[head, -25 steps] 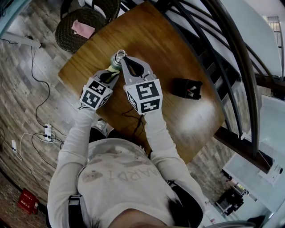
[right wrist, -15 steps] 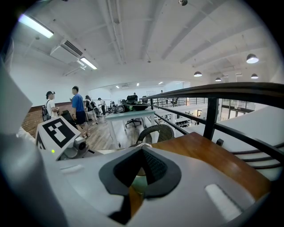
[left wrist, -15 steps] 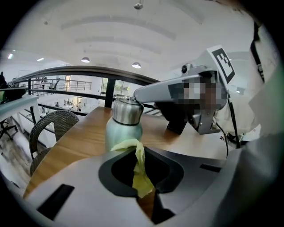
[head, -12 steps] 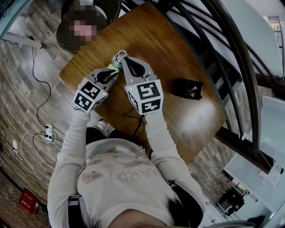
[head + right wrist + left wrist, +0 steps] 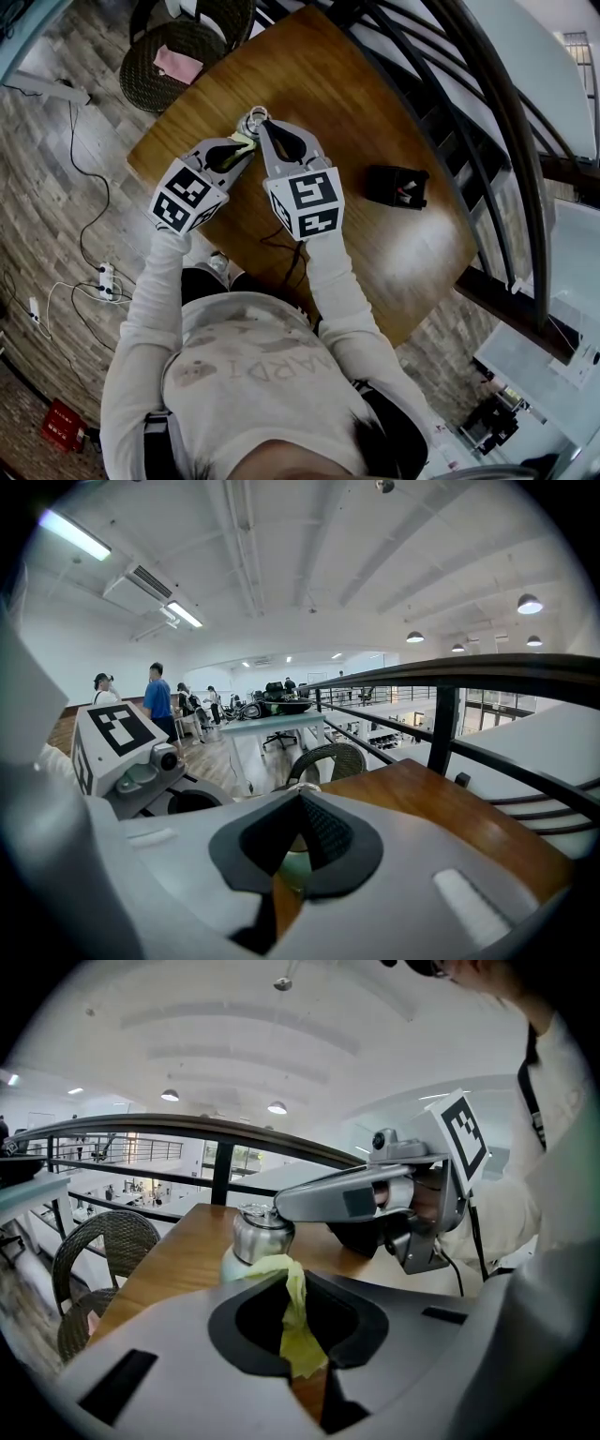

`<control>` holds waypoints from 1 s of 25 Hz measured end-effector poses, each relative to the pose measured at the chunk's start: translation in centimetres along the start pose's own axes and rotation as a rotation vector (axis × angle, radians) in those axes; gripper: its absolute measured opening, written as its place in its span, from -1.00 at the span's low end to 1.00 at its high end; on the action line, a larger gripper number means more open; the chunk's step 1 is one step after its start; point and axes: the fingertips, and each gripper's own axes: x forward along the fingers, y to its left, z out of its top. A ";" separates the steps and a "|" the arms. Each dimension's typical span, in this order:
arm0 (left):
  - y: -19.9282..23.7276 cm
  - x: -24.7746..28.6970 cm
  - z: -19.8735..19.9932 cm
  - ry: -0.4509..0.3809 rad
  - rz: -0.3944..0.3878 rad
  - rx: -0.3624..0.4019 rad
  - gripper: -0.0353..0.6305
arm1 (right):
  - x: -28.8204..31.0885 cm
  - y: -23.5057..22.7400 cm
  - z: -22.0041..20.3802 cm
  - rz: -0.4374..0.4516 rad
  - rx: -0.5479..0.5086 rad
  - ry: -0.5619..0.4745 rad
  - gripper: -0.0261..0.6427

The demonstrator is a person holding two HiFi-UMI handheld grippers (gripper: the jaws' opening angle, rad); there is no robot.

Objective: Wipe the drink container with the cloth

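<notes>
Within the last second the left tool (image 5: 236, 148) has swung its rear end leftward while its tips stayed at the drink container (image 5: 249, 122). This indicates a wiping stroke in progress around the container's left side. The left tool is clenched on the yellow cloth (image 5: 298, 1321), which touches the container wall. The right tool (image 5: 260, 125) is clamped on the container's metal top and steadies it upright at the far left of the wooden tabletop (image 5: 356, 103). A black box (image 5: 394, 186) sits well apart to the right. A wicker chair (image 5: 169, 56) stands on the far left, and a dark railing (image 5: 487, 122) runs along the right.
</notes>
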 end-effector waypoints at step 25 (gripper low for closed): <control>-0.7 -12.3 5.1 -0.306 0.124 0.049 -0.81 | -8.3 4.0 2.4 -0.240 0.063 -0.226 -0.89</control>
